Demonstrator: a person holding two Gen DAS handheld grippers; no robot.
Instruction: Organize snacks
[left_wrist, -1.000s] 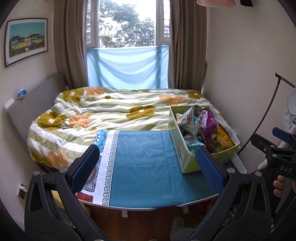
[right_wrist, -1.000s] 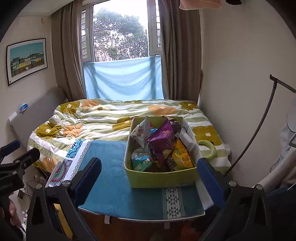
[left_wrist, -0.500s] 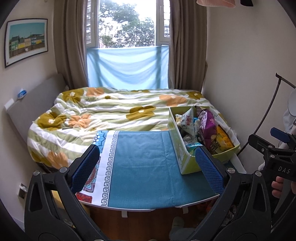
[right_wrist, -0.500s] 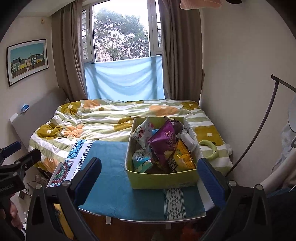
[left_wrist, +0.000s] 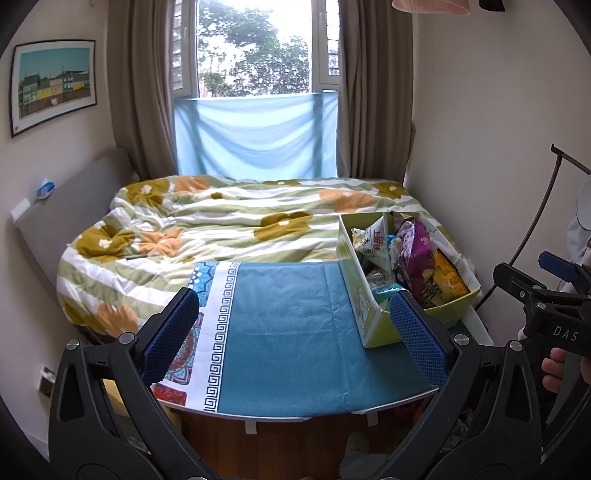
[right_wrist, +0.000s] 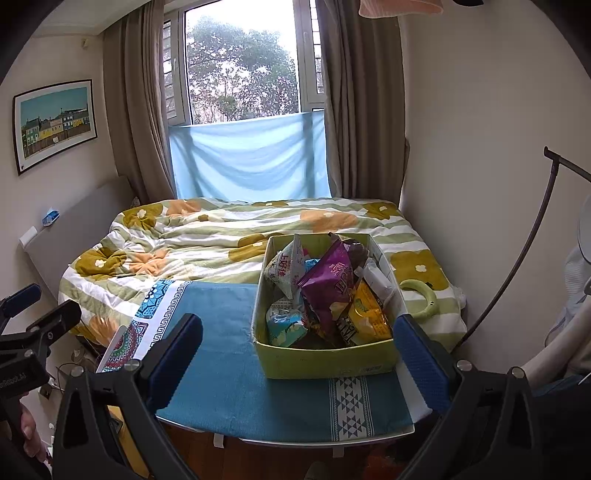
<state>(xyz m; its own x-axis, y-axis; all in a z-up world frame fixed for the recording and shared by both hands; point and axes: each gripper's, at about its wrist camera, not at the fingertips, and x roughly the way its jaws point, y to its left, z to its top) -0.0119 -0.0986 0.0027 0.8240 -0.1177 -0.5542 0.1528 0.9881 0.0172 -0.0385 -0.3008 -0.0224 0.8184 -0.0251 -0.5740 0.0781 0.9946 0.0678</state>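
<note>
Left gripper (left_wrist: 295, 334) and right gripper (right_wrist: 299, 356) both spread wide, empty; snack box (right_wrist: 325, 360) on blue cloth (left_wrist: 288, 332)

Left gripper (left_wrist: 293, 334) and right gripper (right_wrist: 299, 360) hover level (fingers spread, holding nothing)

Table (right_wrist: 236, 373) sits right at the foot of the bed (right_wrist: 207, 236), cloth (left_wrist: 288, 332) over it. Box (right_wrist: 325, 358) is on the table's right end, snack bags (right_wrist: 332, 291) piled in it. Window (right_wrist: 243, 66) behind the bed, picture (right_wrist: 55, 122) on the left wall.
</note>
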